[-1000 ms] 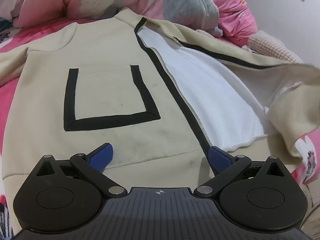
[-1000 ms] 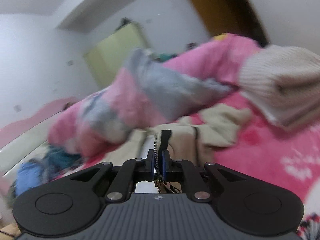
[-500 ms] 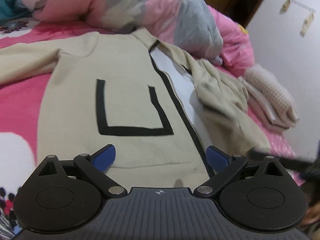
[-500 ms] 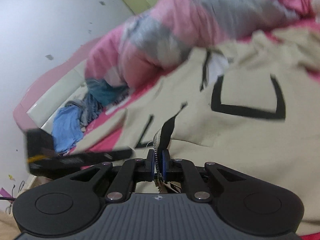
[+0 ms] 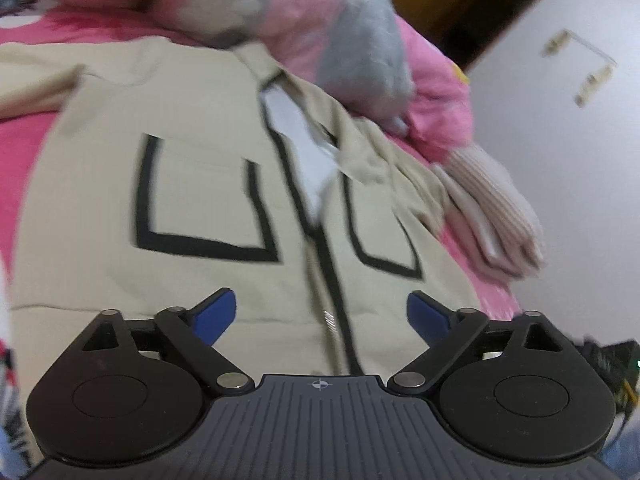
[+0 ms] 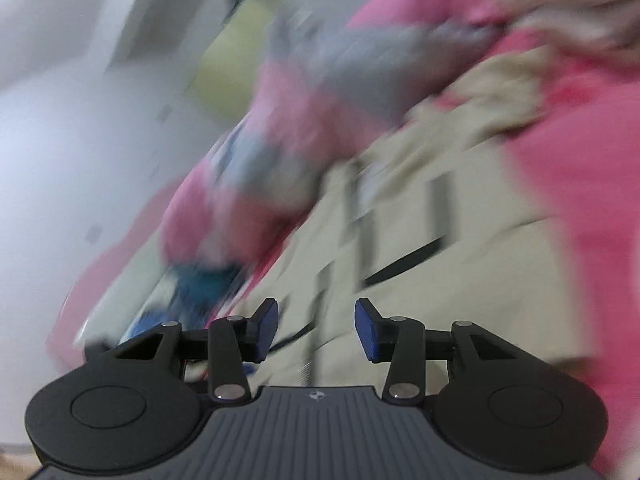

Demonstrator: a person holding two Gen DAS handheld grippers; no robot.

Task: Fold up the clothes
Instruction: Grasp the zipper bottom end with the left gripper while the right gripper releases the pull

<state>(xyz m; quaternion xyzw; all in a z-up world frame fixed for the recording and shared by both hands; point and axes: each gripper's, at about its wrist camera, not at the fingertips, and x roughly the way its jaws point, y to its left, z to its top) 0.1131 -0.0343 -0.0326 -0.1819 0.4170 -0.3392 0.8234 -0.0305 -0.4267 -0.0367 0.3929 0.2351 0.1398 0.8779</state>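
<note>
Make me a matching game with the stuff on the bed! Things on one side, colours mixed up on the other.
Things:
1. zip-up jacket with pocket outlines
2. ribbed knitted garment, folded
3. bed sheet
4. pads on the left gripper

Colours:
A. blue
B. bright pink
C. beige with black trim
D. pale pinkish cream

Pairs: 1-C, 2-D, 3-B, 4-A

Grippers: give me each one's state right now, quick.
Left gripper: open, holding nothing, jaws just closing a little.
Right gripper: open, jaws just opening, nothing between them.
</note>
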